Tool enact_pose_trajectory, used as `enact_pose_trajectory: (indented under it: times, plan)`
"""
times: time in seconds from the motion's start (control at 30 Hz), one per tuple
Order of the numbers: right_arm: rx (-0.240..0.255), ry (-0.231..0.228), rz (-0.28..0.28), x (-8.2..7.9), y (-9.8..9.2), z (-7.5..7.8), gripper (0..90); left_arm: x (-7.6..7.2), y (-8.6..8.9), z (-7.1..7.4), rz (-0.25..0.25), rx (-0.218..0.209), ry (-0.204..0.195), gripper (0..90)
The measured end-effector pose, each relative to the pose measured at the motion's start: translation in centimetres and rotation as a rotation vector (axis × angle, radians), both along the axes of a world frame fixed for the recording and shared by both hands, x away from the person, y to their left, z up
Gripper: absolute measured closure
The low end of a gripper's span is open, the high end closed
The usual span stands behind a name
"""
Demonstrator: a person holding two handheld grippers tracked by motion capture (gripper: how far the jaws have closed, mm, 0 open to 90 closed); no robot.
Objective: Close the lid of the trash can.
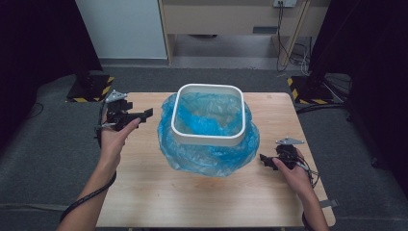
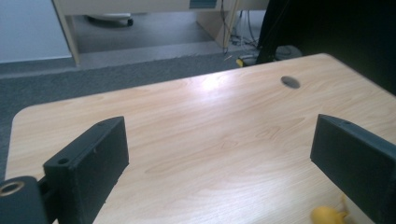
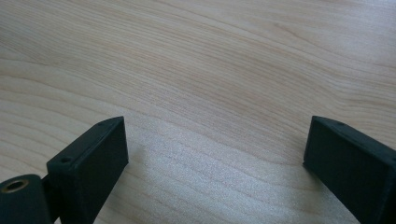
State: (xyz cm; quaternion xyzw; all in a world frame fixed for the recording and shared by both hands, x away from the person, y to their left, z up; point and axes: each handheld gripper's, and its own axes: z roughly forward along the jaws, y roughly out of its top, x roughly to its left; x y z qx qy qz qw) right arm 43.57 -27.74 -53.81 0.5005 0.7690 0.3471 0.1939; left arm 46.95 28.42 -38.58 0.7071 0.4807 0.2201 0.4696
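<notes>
We start with the wooden table, pale and bare across its near half. At its centre, a touch toward twelve o'clock, stands the white bin, square with rounded corners, upright. The blue bag lines it: the plastic drops inside and spills over the rim, ballooning down the outside walls to rest on the table on the six o'clock side. It looks loose and puffy, not pulled snug.

Over at nine o'clock from the bin we have the left gripper, held above the table edge and pointing toward the bag, clear of it. In the left gripper view its jaws stand wide apart with nothing between them, only tabletop, a dark cable hole in the wood and a small yellow object by the bottom edge; we cannot tell what that is.

At four o'clock sits the right gripper, low and just beside the bulging plastic. Its jaws also gape, empty, over bare wood grain in the right gripper view.

What could go wrong from here? As we judge it, the bag is thin and slack, so a pinch may catch only a fold and slip off. Pulling from one side alone could drag or tip the light bin, or tug the liner off the far rim. A hard jaw edge could also tear the film.
</notes>
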Motion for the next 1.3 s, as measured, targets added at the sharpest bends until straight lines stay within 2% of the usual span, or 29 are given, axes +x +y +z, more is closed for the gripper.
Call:
enact_pose_trajectory:
  times: [0.33,0.37,0.57,0.8,0.9,1.0,1.3]
  plan:
    - [-0.003,0.001,0.0,0.0,0.0,0.0,6.3,-0.2,0.3,-3.4,0.02,0.022,0.045,3.7]
    - [-0.003,0.0,0.0,0.0,0.0,0.0,6.3,-0.2,0.3,-3.4,0.02,0.022,0.045,3.7]
    - [-0.007,0.0,0.0,0.0,0.1,0.0,6.3,-0.3,0.3,-6.1,0.023,0.044,0.091,3.7]
    - [-0.018,-0.004,0.005,0.0,0.1,0.0,6.3,-0.3,0.5,-7.8,0.03,0.046,0.123,3.8]
    - [-0.02,-0.005,0.003,0.0,0.1,0.0,6.3,-0.4,0.4,-9.1,0.035,0.07,0.143,3.8]
    - [-0.019,-0.001,-0.001,0.0,0.2,0.0,6.2,-0.4,0.4,-9.9,0.037,0.075,0.157,3.9]
    - [-0.018,-0.001,-0.001,0.0,0.2,0.0,6.3,-0.1,0.4,-11.8,0.043,0.116,0.201,4.1]
